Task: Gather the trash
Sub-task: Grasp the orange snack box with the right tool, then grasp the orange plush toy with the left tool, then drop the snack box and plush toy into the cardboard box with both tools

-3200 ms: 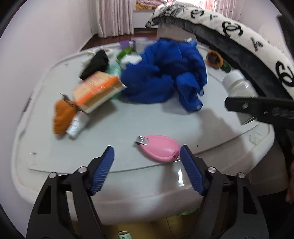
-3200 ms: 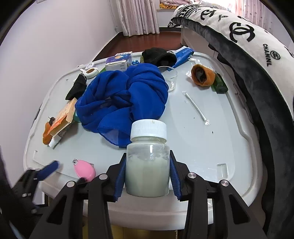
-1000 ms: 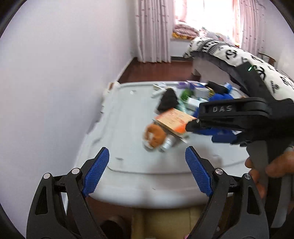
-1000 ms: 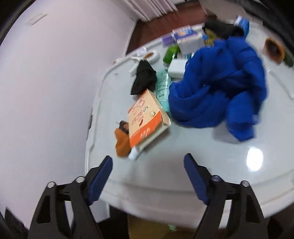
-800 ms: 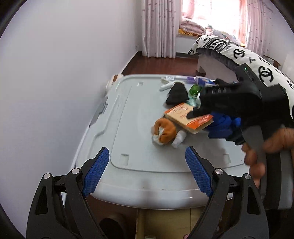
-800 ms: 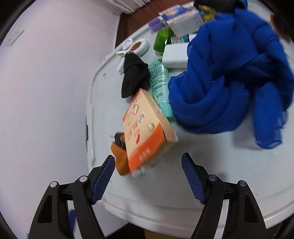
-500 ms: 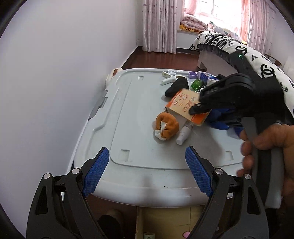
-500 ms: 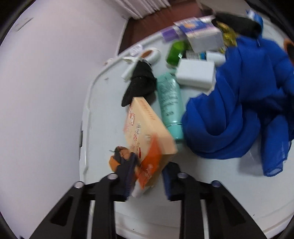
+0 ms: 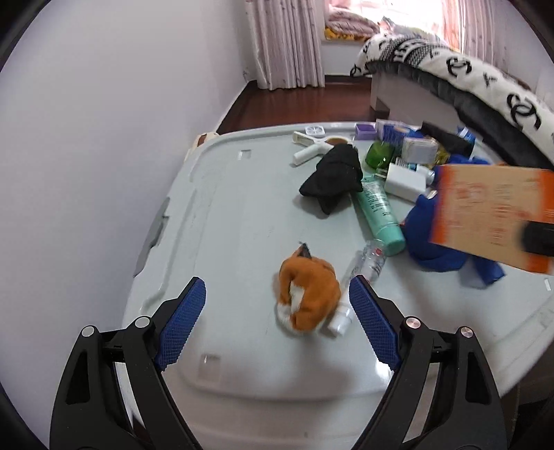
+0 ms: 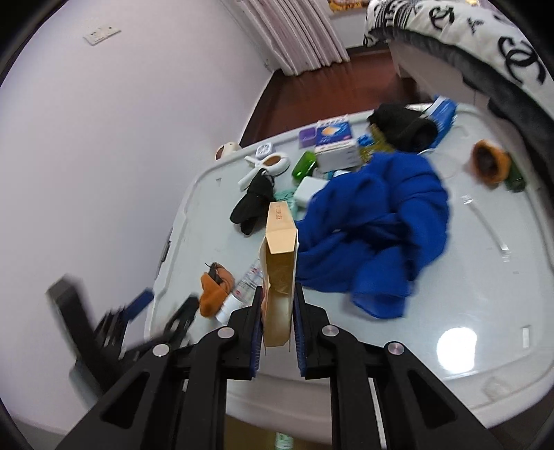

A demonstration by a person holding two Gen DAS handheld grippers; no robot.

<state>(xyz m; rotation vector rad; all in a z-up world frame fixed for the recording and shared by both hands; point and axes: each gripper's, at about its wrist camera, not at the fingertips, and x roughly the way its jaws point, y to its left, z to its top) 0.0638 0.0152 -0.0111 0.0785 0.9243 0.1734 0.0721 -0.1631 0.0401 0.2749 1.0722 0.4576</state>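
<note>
Moved since earlier frame: orange carton (image 10: 278, 263), then flat on lid (image 9: 242, 214) atop orange sock, now off lid, airborne. Right gripper (image 10: 277, 332) jaws have just been closing, now clamped on carton's open end; long axis runs straight away from tongs. Orange sock (image 9: 308, 297) and small clear bottle (image 9: 363, 273) uncovered, lying just ahead of left gripper (image 9: 277, 322), jaws wide apart, empty. Left hand nearer. Blue cloth (image 10: 377, 235) beyond.

You face a plain pale wall (image 9: 104, 121), dark wood floor (image 9: 294, 104), pink curtains (image 9: 287, 41), a bright window (image 9: 415, 14) and a bed's patterned blanket (image 9: 484, 79).
</note>
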